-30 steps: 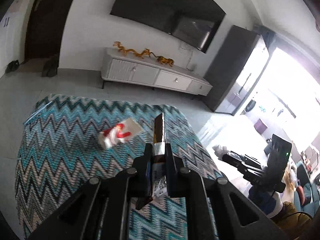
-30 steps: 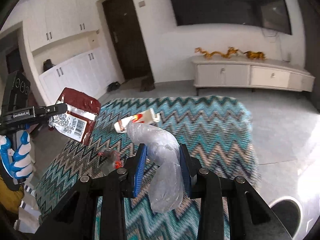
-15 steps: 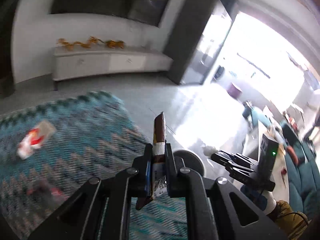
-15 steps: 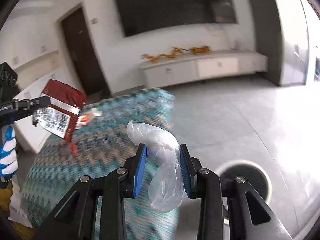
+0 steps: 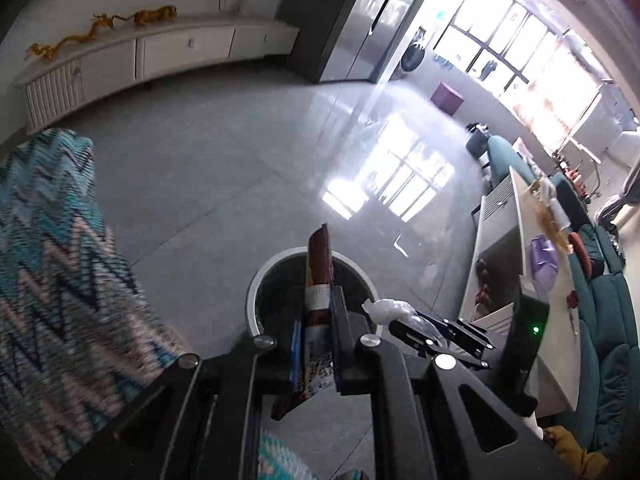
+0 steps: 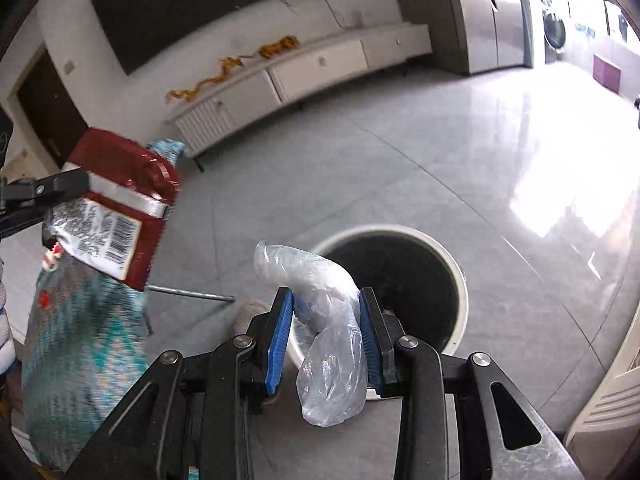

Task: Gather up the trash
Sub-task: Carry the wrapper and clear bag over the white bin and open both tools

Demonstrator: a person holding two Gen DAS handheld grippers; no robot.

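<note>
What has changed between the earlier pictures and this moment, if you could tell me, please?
Both grippers have swung away from the zigzag rug toward the round trash bin, which now sits just ahead of them on the grey floor. Nothing was grasped or released: the left gripper still clamps the red snack wrapper, and the right gripper still clamps the clear plastic bag.
</note>
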